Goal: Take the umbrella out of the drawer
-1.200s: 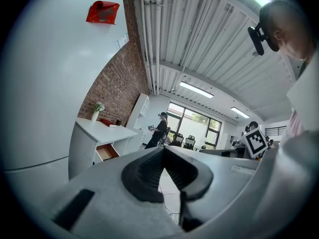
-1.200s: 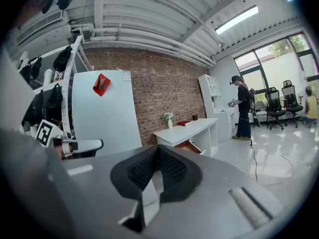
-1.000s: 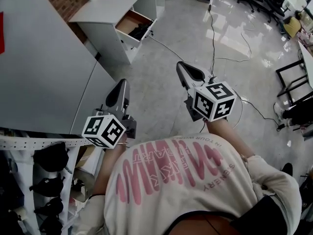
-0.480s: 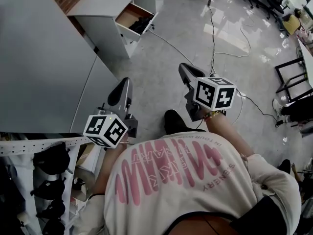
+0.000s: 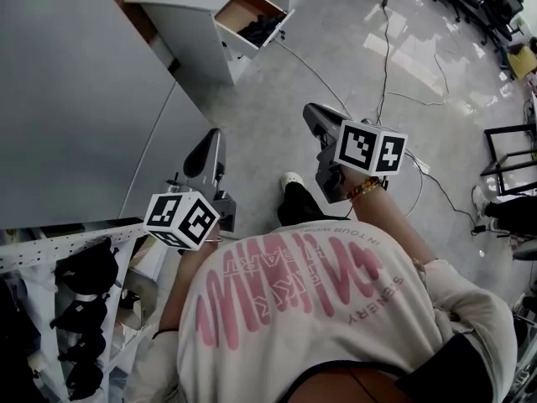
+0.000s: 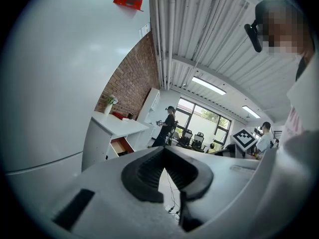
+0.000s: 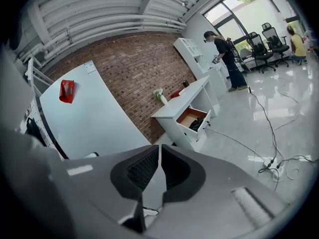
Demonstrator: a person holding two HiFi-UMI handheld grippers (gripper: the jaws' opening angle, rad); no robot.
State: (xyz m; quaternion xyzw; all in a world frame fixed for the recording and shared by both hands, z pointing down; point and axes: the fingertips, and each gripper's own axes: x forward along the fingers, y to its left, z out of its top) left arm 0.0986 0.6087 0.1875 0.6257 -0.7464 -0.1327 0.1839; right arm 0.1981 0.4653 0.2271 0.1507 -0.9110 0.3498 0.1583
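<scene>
Left gripper [image 5: 211, 134], right gripper [image 5: 309, 110] shut, empty; I could trip on that thin black floor cable [image 5: 384, 57] before the open white drawer [image 5: 239, 11].

I read the floor [image 5: 419, 57] as polished and glossy, throwing back the lights. The wall [image 7: 132, 76] at upper centre of the right gripper view is rough brick. The drawer [image 5: 239, 8] shows bare wood inside a matt white cabinet [image 5: 189, 32]. The left hand-held gripper [image 6: 163, 151] is matt grey plastic with ribbed black pads [image 6: 144, 176]
</scene>
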